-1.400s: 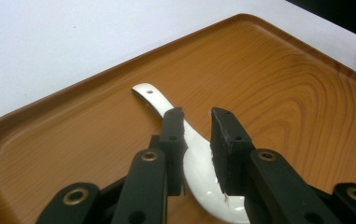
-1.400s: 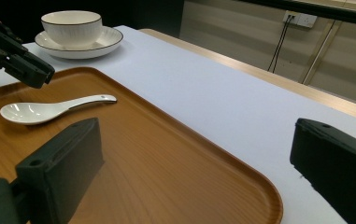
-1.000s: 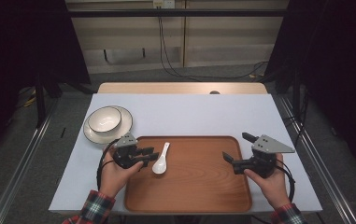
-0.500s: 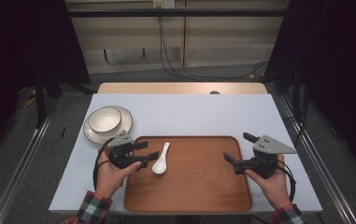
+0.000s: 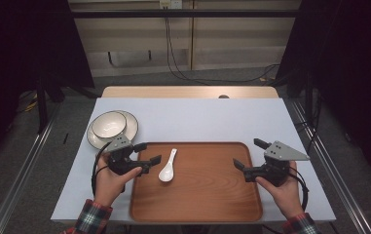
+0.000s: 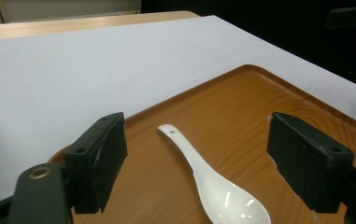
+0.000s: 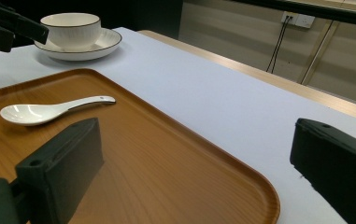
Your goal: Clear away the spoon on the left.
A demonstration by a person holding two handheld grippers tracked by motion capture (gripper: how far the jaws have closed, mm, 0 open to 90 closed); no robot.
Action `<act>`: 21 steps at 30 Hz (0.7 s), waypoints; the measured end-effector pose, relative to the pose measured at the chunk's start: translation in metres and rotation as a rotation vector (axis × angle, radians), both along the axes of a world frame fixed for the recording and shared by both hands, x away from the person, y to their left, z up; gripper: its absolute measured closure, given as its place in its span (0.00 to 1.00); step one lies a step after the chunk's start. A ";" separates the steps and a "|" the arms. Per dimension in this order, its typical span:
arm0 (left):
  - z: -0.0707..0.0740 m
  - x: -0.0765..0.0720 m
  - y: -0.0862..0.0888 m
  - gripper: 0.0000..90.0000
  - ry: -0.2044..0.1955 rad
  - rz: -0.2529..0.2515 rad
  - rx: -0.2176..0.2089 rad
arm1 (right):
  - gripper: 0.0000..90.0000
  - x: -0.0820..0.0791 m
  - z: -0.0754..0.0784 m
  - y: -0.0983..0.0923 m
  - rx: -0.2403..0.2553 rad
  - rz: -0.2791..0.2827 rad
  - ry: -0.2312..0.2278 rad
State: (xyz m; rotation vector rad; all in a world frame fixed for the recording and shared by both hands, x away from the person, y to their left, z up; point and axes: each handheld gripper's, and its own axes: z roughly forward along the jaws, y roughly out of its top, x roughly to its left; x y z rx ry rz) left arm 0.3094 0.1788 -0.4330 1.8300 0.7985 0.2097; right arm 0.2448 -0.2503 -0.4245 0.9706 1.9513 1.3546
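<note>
Taking the wooden tray (image 5: pixel 197 195) as landmark, left to right. Beyond the tray's far left corner, on the white-covered table (image 5: pixel 197 117): a white bowl (image 5: pixel 109 124) with a dark rim, seated in a matching saucer (image 5: pixel 127 130); same pair at upper left of the right gripper view, bowl (image 7: pixel 70 29) upright in saucer (image 7: pixel 101 44). At the tray's left edge: left hand (image 5: pixel 107 180) in a plaid sleeve, holding the left gripper (image 5: pixel 146 155) with fingers spread wide and empty, one finger beyond the tray's far left corner, the other just over the tray's left part. In the left gripper view, both black fingers (image 6: pixel 98 165) well apart, framing the spoon without touching it. On the tray, in its left half and near the far rim: a white ceramic spoon (image 5: pixel 167 166), lying flat, bowl toward the near side, handle pointing away and slightly right; in the left gripper view spoon (image 6: pixel 213 186) resting on the wood (image 6: pixel 241 116), small hole at the handle end. In the right gripper view spoon (image 7: pixel 45 111) lying well off to the left on the tray (image 7: pixel 166 168). At the tray's right edge: right hand (image 5: pixel 283 190) holding the right gripper (image 5: pixel 249 156) with its grey three-cornered plate, fingers (image 7: pixel 61 163) spread wide, empty, one over the tray's right rim, the other over the white table just beyond the far right corner.
</note>
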 end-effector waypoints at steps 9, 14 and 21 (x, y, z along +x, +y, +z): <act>0.005 0.000 0.007 0.17 -0.006 0.008 -0.018 | 0.02 0.000 0.000 0.000 -0.003 0.000 0.001; 0.007 0.001 0.010 0.16 -0.002 0.012 -0.033 | 0.02 0.000 0.000 0.000 -0.002 0.005 0.003; 0.009 0.002 0.017 0.12 -0.014 -0.009 -0.050 | 0.02 0.000 0.000 0.000 -0.003 0.001 0.002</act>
